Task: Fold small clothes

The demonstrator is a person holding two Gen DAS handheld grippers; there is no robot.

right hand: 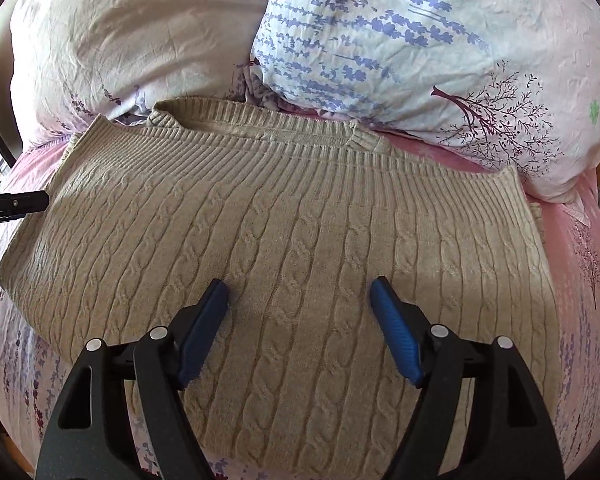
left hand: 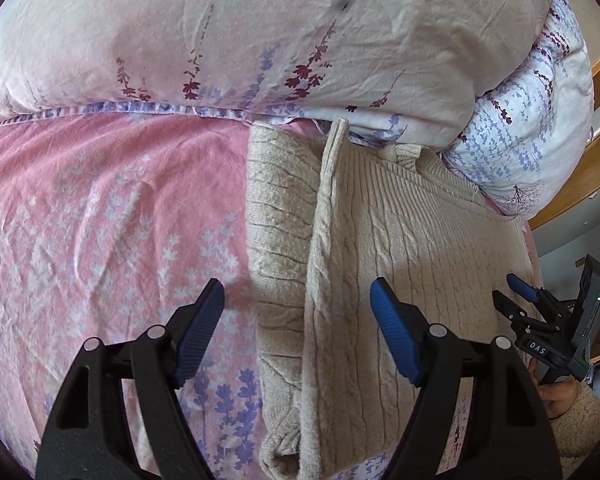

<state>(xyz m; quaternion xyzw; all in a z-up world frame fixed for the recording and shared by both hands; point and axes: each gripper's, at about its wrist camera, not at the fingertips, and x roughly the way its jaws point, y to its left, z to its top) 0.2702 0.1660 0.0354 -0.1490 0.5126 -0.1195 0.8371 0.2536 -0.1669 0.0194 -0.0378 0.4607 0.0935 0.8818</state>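
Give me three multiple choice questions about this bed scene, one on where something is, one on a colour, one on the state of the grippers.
1. Where does the sweater lie?
A. on the pink bedsheet, its collar toward the pillows
B. on top of the pillows
C. on a wooden floor

2. What colour is the sweater?
A. navy
B. beige
C. red

3. How do the left gripper and the right gripper stand?
A. both clamped on the sweater
B. left shut, right open
C. both open, holding nothing

Answers:
1 A: the knit is spread on the sheet, neckline beside the pillows.
2 B: the cable knit is plainly beige.
3 C: each pair of blue fingers is spread apart with no cloth pinched.
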